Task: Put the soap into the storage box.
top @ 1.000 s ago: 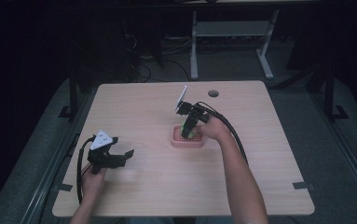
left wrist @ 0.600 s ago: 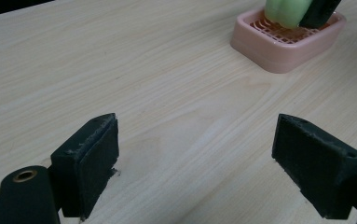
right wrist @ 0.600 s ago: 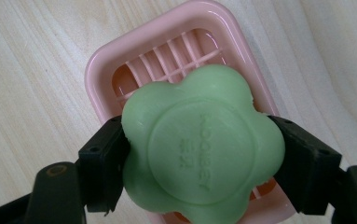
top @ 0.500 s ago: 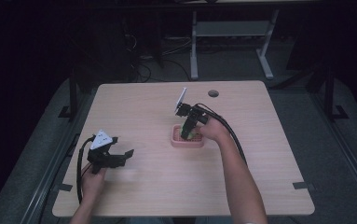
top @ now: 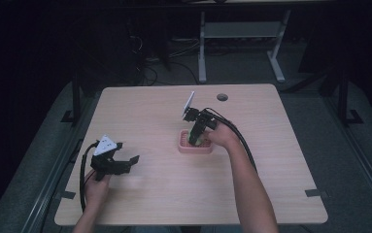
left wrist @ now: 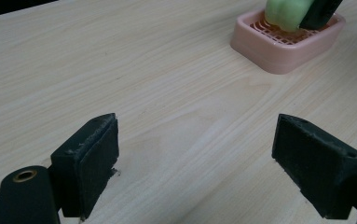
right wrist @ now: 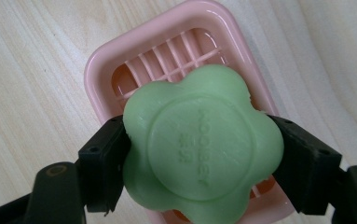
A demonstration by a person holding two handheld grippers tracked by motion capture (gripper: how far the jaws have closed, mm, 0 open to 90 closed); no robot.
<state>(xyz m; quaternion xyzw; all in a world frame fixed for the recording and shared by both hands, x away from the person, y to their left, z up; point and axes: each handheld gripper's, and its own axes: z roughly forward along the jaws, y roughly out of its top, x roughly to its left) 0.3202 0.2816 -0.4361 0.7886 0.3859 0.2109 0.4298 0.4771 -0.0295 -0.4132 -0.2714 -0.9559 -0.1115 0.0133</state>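
In the high view, one pink soap dish [top: 195, 144] is seen near the middle of the table [top: 271, 170]; the right gripper [top: 196, 136] stands over it, and the soap is mostly hidden there. The left gripper [top: 120, 165] is held over bare wood, well apart.

In the left gripper view, its jaws are spread wide with nothing between them; the dish [left wrist: 278, 51] is cut off at the top edge.

In the right gripper view, one green flower-shaped soap [right wrist: 199, 144] is clamped between the jaws over the dish [right wrist: 120, 60]; the embossed lettering is hard to read.

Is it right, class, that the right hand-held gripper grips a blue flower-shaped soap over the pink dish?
Not quite: the soap is green, not blue, as the right gripper view shows. The right hand-held gripper does grip it over the pink dish.
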